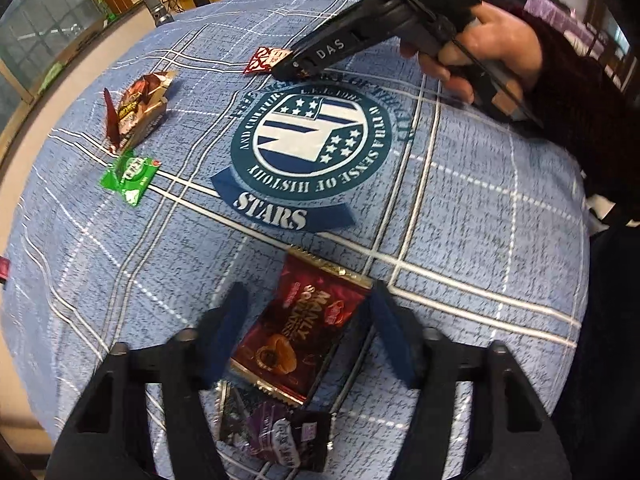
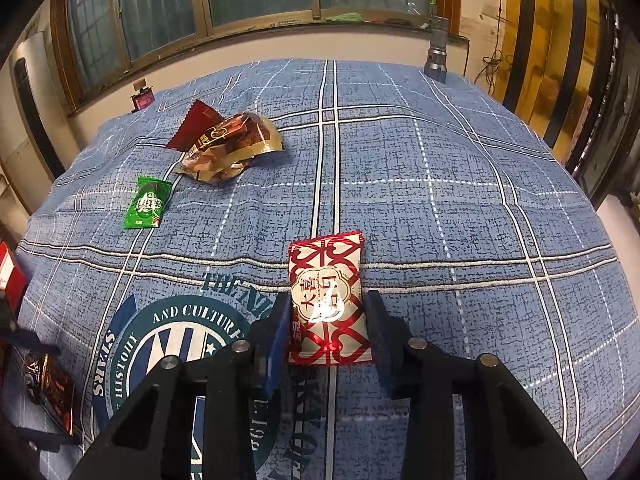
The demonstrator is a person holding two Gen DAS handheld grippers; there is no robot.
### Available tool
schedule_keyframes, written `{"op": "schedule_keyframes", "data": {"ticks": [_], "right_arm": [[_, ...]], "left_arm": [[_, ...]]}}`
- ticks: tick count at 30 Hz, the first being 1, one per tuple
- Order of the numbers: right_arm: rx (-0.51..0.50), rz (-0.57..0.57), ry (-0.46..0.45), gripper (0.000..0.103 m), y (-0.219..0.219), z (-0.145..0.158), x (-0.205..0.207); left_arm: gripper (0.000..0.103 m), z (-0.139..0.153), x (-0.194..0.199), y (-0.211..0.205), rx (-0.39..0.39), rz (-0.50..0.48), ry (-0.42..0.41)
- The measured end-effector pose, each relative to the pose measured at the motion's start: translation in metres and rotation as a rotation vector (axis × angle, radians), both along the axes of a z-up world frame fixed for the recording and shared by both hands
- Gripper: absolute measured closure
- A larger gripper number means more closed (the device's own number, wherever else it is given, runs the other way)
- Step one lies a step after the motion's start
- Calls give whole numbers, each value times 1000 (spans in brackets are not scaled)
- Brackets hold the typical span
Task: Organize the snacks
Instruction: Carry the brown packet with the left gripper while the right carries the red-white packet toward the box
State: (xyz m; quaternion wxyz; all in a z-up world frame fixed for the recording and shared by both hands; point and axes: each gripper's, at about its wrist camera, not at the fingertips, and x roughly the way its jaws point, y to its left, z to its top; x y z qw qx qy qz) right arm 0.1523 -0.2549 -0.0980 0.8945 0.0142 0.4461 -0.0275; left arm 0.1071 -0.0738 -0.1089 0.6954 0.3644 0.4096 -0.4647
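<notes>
A dark red cookie packet [image 1: 298,328] lies on the blue cloth between the spread fingers of my left gripper [image 1: 308,332], which is open around it. A purple snack packet [image 1: 276,432] lies just below it. My right gripper [image 2: 328,320] is open, its fingers on both sides of a red-and-white patterned packet [image 2: 328,300]; this packet also shows in the left wrist view [image 1: 266,59] at the right gripper's tip [image 1: 294,65]. A green packet [image 2: 147,203] and a crumpled brown-gold packet [image 2: 228,148] lie at the far left.
The blue plaid cloth [image 2: 440,220] with a round STARS emblem [image 1: 312,140] covers the table. A grey flashlight [image 2: 437,50] stands at the far edge. A small magenta box [image 2: 142,98] sits at the far left corner, a red box [image 2: 10,270] at the left edge.
</notes>
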Motion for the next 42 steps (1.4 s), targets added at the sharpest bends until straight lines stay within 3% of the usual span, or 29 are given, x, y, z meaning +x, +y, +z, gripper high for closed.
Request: {"op": "schedule_keyframes", "data": {"ticks": [5, 15, 19, 26, 33, 36, 42], "right_arm": [[11, -1, -4, 64, -1, 0, 0], [33, -5, -9, 66, -3, 0, -2], [65, -2, -10, 67, -6, 1, -3], [269, -12, 3, 69, -26, 5, -20], [455, 14, -32, 69, -47, 24, -65], [473, 24, -61, 69, -53, 36, -89], [464, 34, -103, 69, -56, 57, -129]], "left_arm": [[60, 0, -9, 0, -2, 0, -27], [62, 4, -25, 11, -48, 172, -17], [62, 10, -31, 17, -119, 255, 6], [62, 18, -40, 33, -234, 404, 54], [62, 42, -47, 45, -389, 462, 75], [62, 54, -51, 48, -441, 483, 79], [62, 66, -62, 38, -467, 512, 56]]}}
